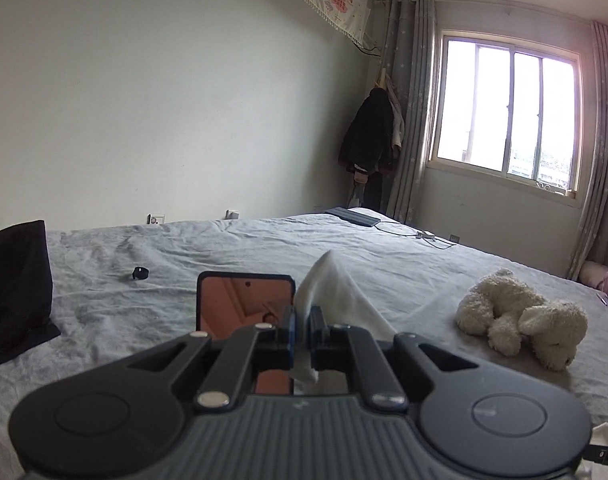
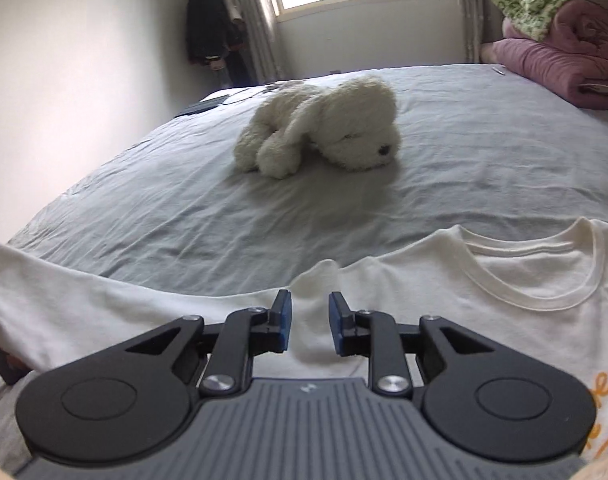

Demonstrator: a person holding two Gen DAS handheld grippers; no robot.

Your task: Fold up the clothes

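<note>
One white T-shirt lies spread on the grey bed sheet, collar up toward the plush dog, printed front showing at the right edge. Left hand-held gripper is clamped on a pinch of the shirt's fabric, likely a sleeve or side edge; cloth peaks up past the blue pads and a tuft sticks out behind them. Right hand-held gripper has jaws apart, holding nothing, over the shoulder area left of the collar. Shirt looks light, soft, limp knit: it will sag and drape from any single pinch and won't slip much on rubber pads. Best holds, I judge: shoulder seam or hem corners, pinching both layers. Phone sits just beside the left grip.
</note>
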